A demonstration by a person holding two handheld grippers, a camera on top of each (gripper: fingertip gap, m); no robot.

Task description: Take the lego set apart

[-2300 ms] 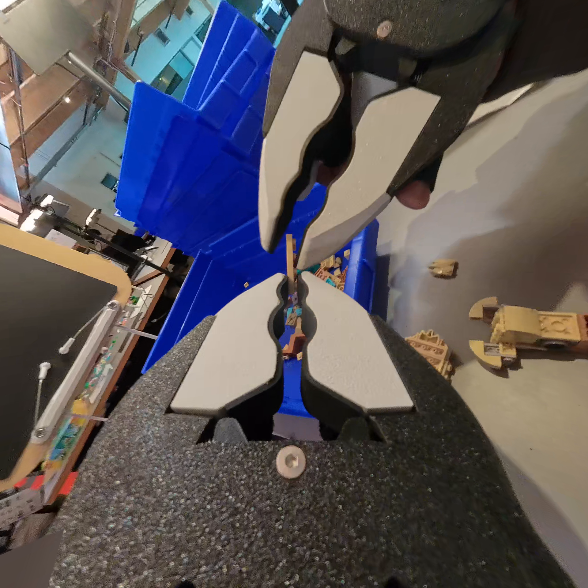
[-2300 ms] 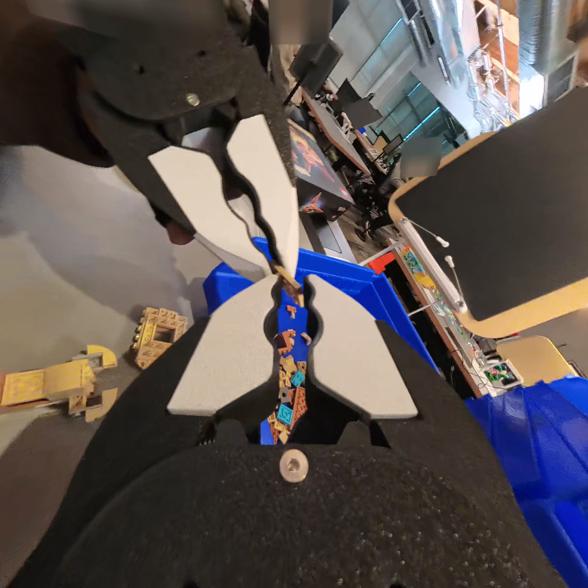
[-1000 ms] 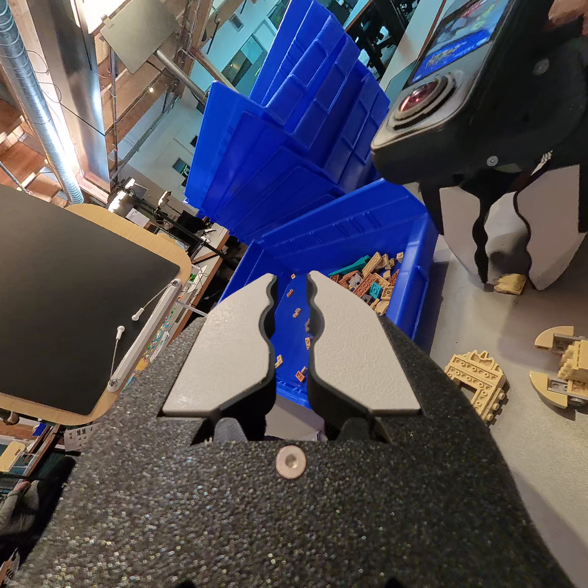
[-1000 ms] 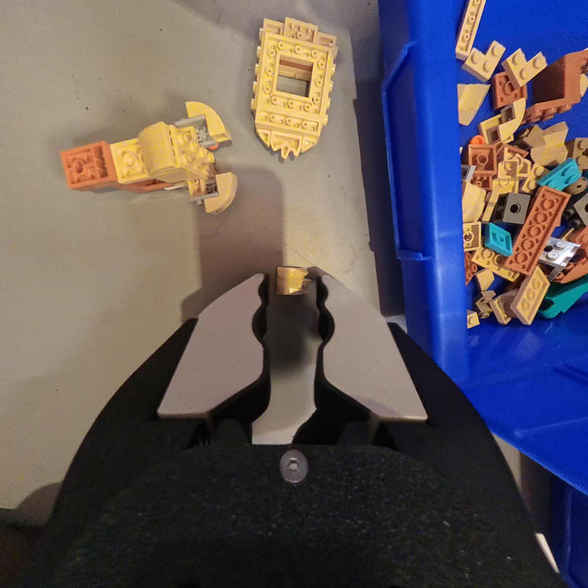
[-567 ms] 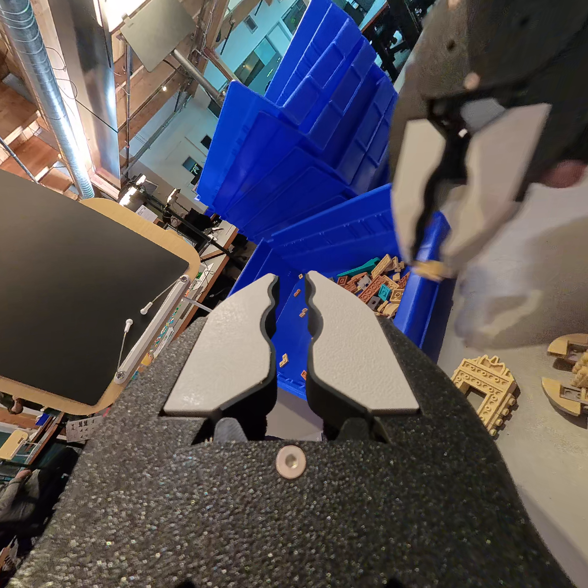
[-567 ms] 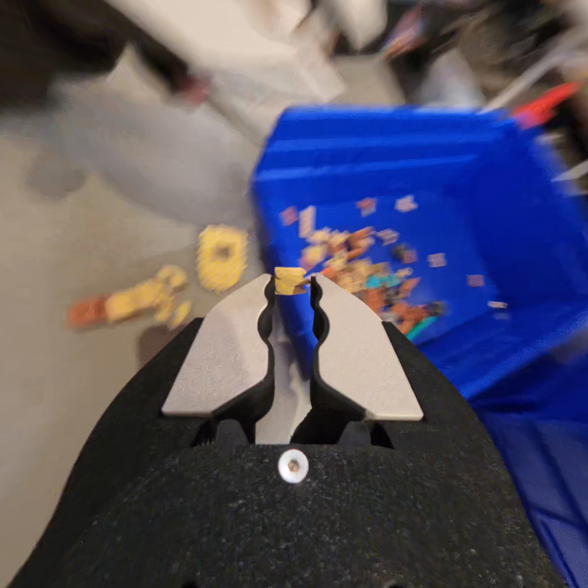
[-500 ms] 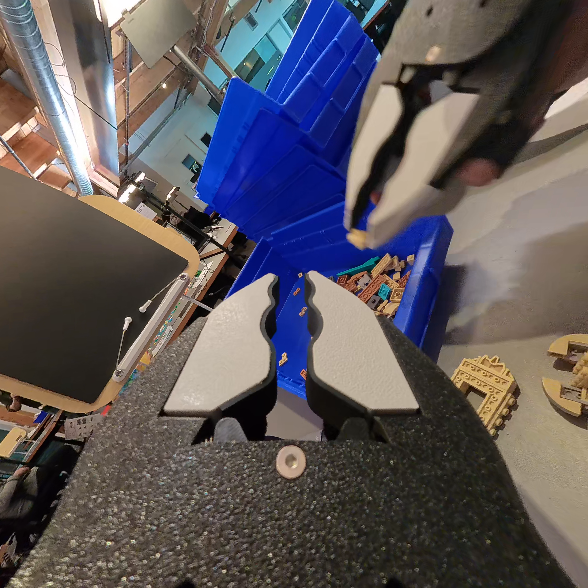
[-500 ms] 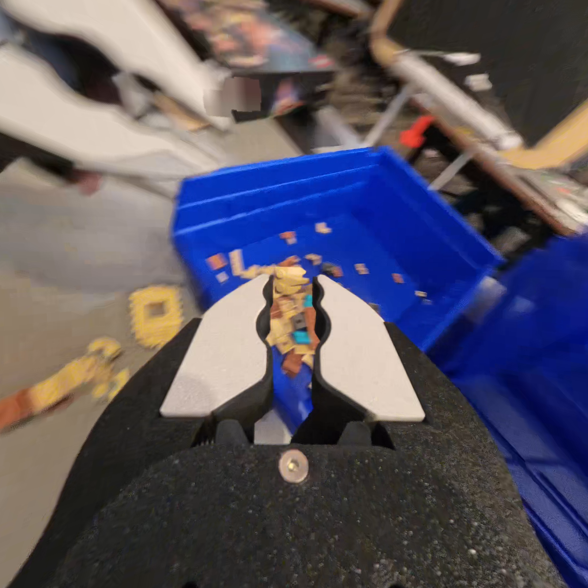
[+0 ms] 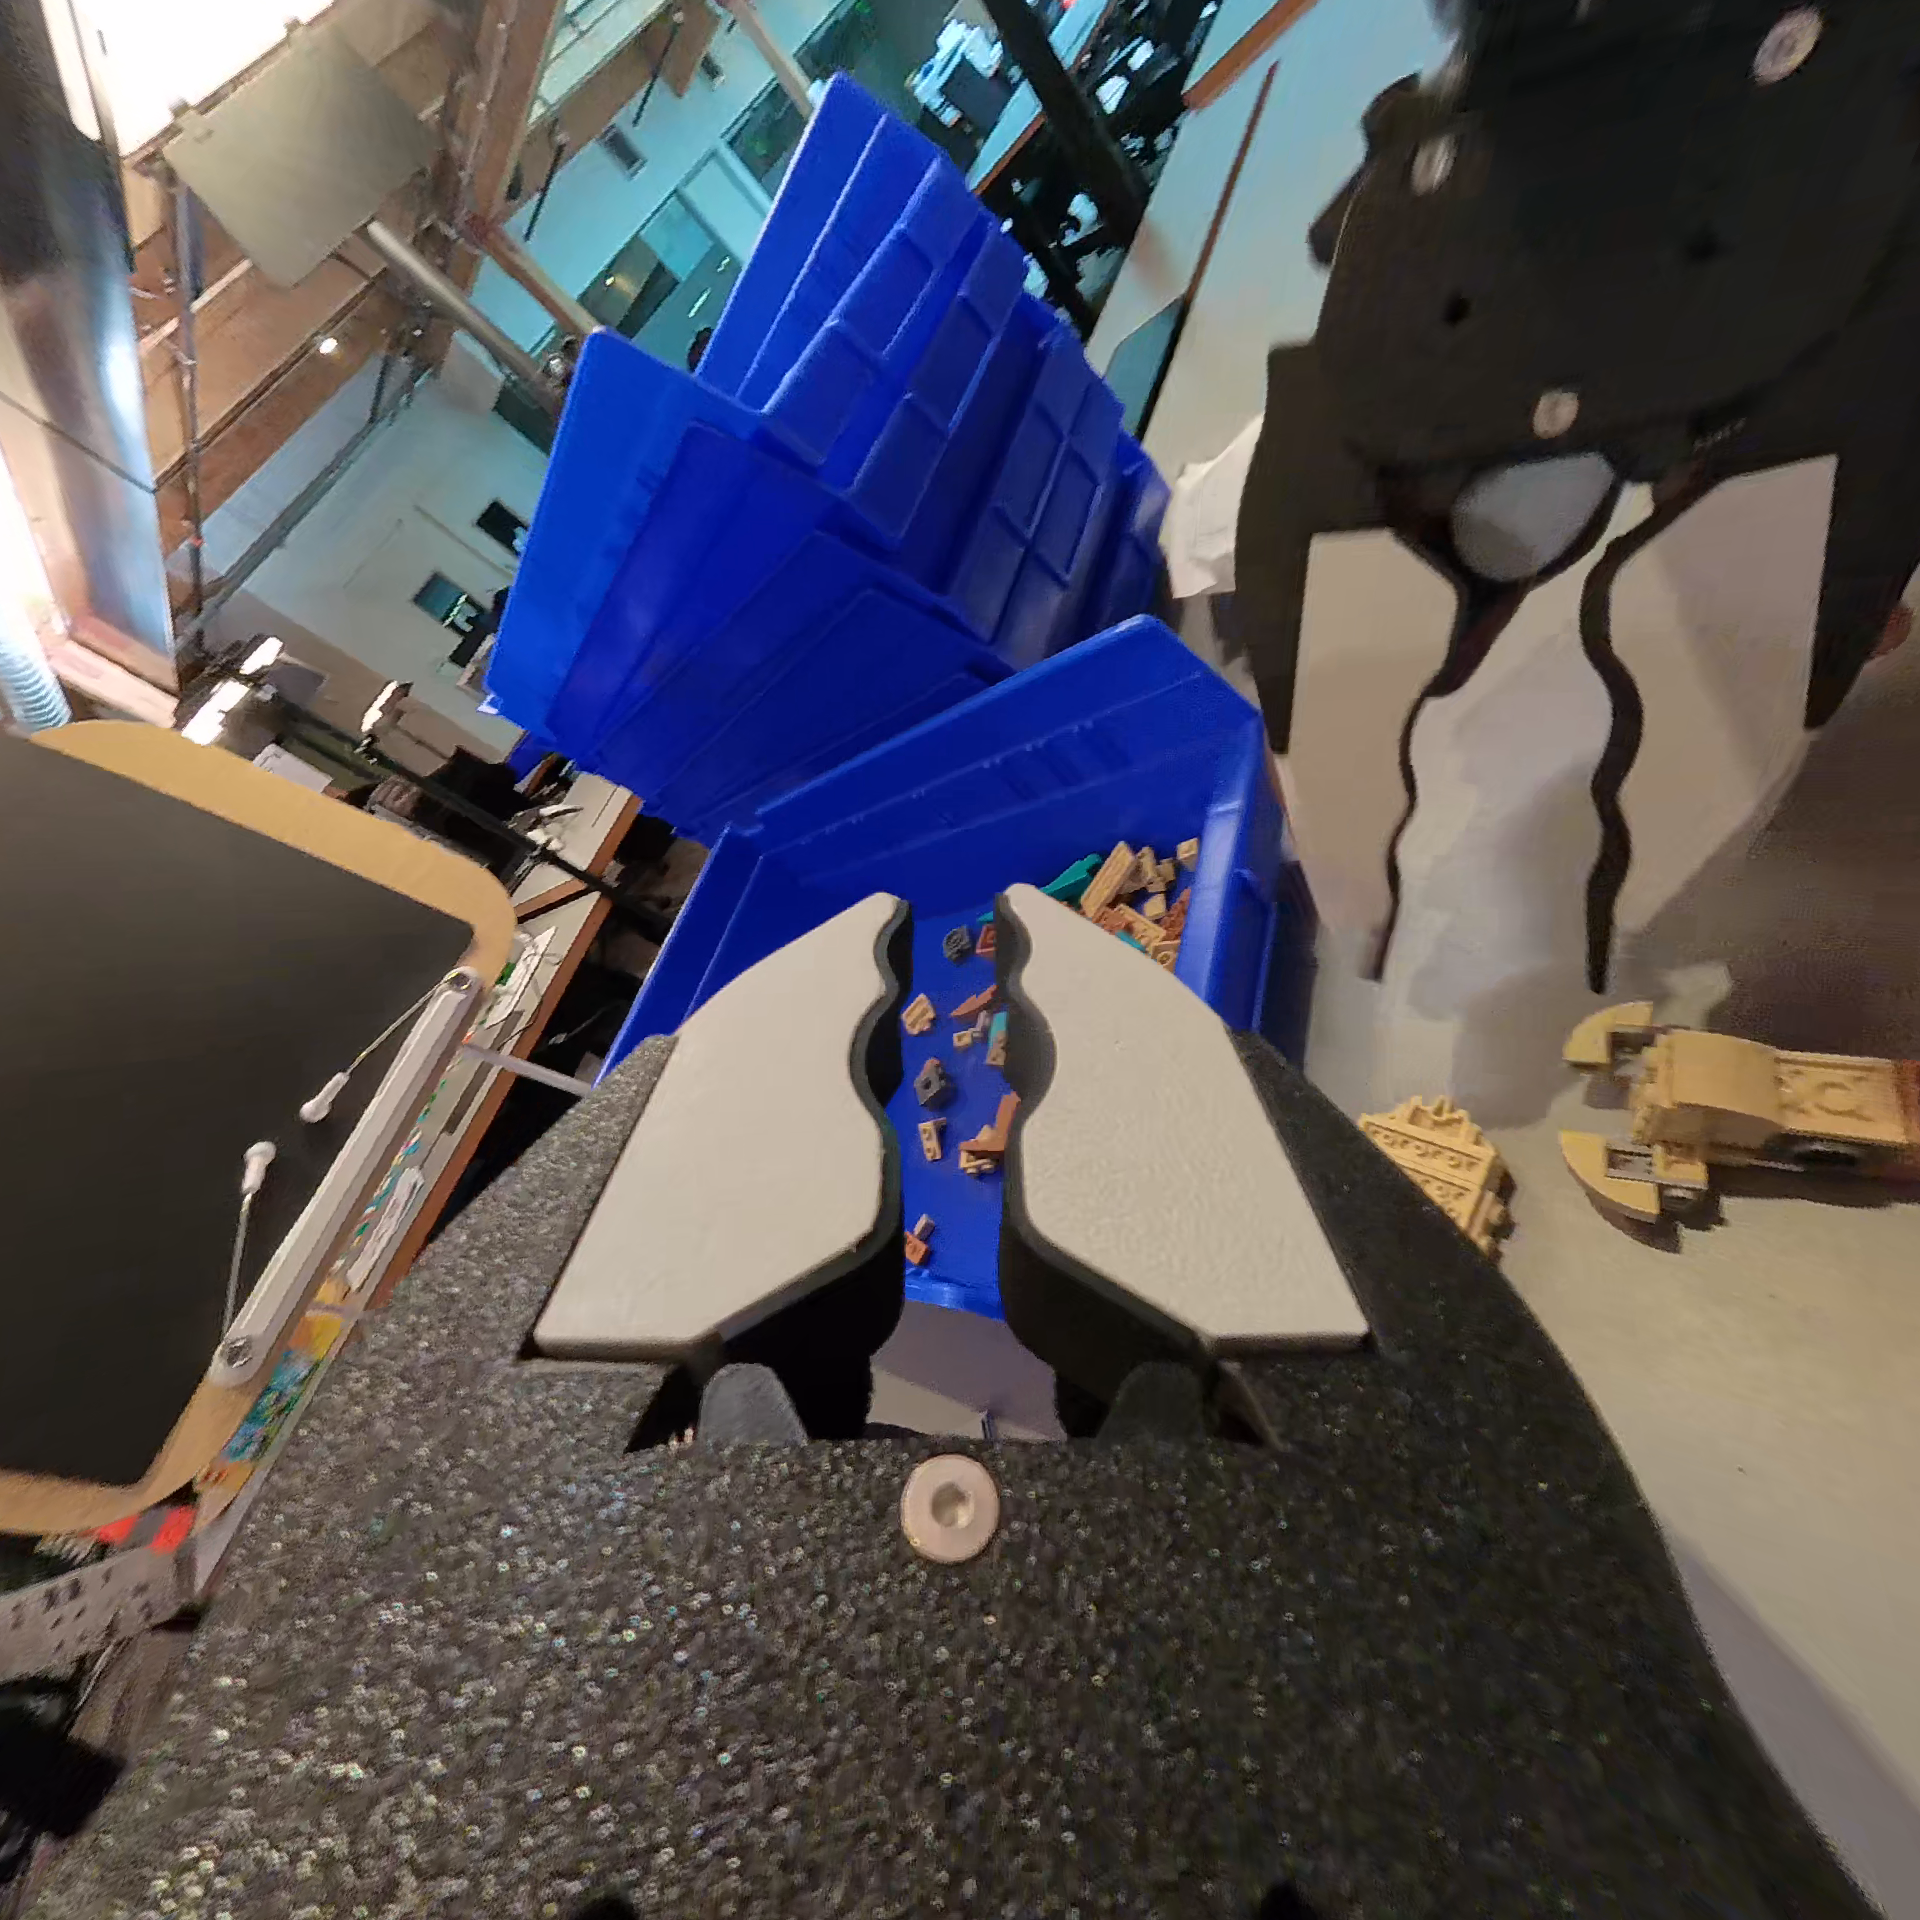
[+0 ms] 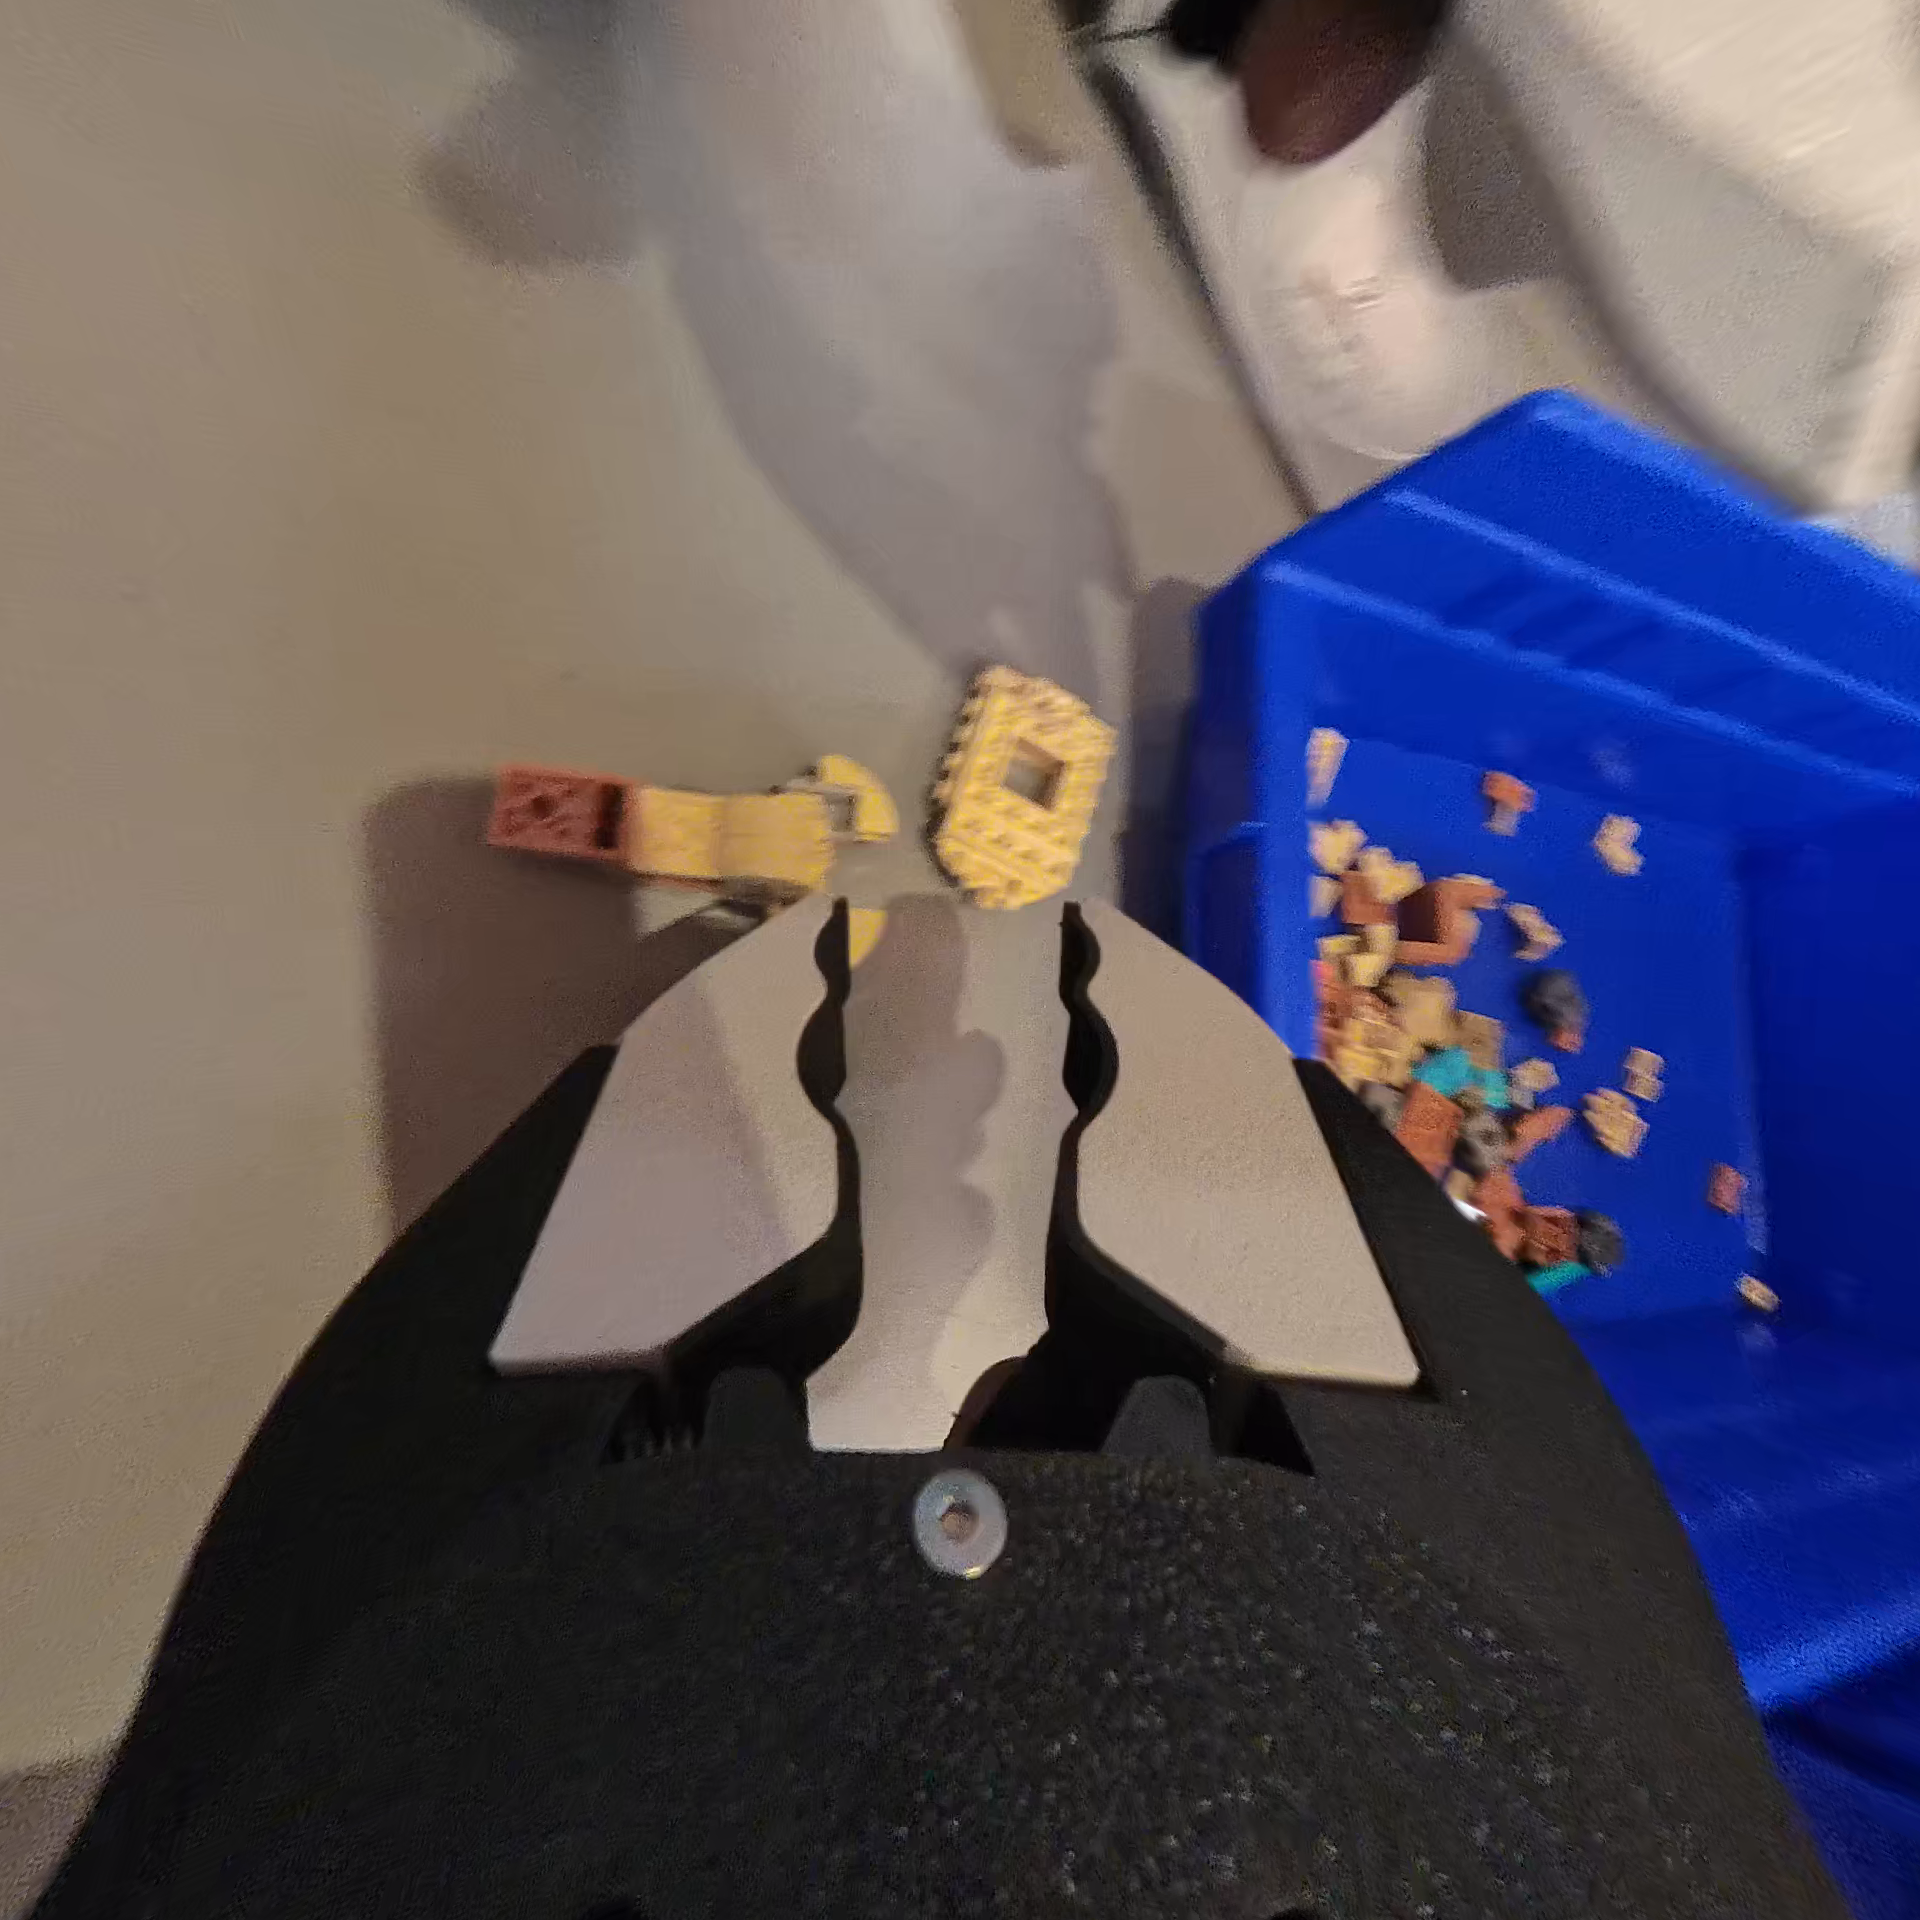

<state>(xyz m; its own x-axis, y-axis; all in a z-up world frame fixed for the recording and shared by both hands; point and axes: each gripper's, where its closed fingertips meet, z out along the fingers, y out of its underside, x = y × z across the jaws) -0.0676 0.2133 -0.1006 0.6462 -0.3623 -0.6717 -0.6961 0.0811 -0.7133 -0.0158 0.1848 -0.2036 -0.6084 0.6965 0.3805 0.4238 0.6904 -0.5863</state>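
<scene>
The right tongs (image 10: 956,914) stand spread and empty above the grey counter (image 10: 260,468), nearest the long tan brick model (image 10: 707,831) and the tan square frame (image 10: 1023,805). A clean pick calls for centring one piece between the fingers. The left tongs (image 9: 951,914), slightly parted, hold nothing over the blue bin (image 9: 1039,748) of loose bricks (image 9: 1132,904).
</scene>
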